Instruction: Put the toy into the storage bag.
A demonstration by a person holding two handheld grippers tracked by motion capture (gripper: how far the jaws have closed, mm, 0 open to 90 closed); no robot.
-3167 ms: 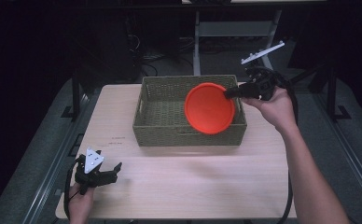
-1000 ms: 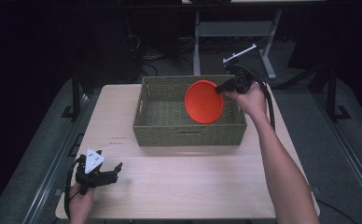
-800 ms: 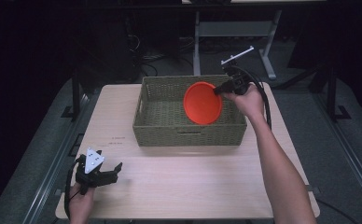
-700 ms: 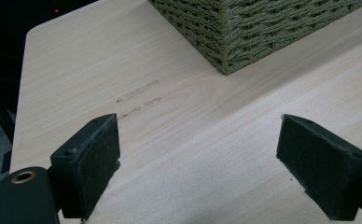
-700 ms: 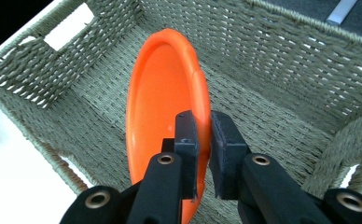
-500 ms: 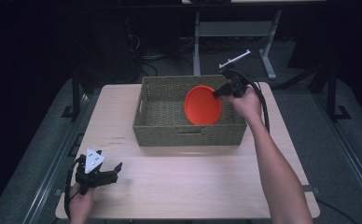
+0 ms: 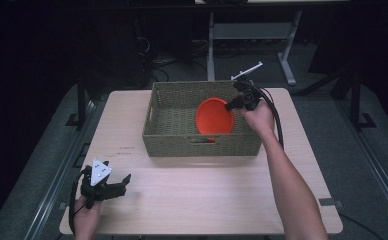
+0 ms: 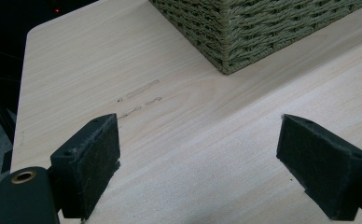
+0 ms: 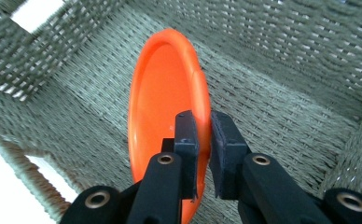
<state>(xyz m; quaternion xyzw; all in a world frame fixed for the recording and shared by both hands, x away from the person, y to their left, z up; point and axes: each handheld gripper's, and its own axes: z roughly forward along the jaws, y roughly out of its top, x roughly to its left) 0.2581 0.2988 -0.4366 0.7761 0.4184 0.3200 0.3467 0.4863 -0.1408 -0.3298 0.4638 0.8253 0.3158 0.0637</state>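
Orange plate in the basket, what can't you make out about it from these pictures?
- High view: the orange plate's lower edge sits behind the basket's front wall, so whether it touches the basket floor can't be told.
- Right gripper view: the right tool covers the rim where it is pinched, and the plate's bottom runs off the lower edge.
- Left gripper view: the basket's corner hides its inside.

The right gripper, held at the end of an outstretched bare forearm, had its black jaws pinched close together, pointing leftward and down. The left gripper rested low near the table's near edge, its padded jaws spread wide apart.
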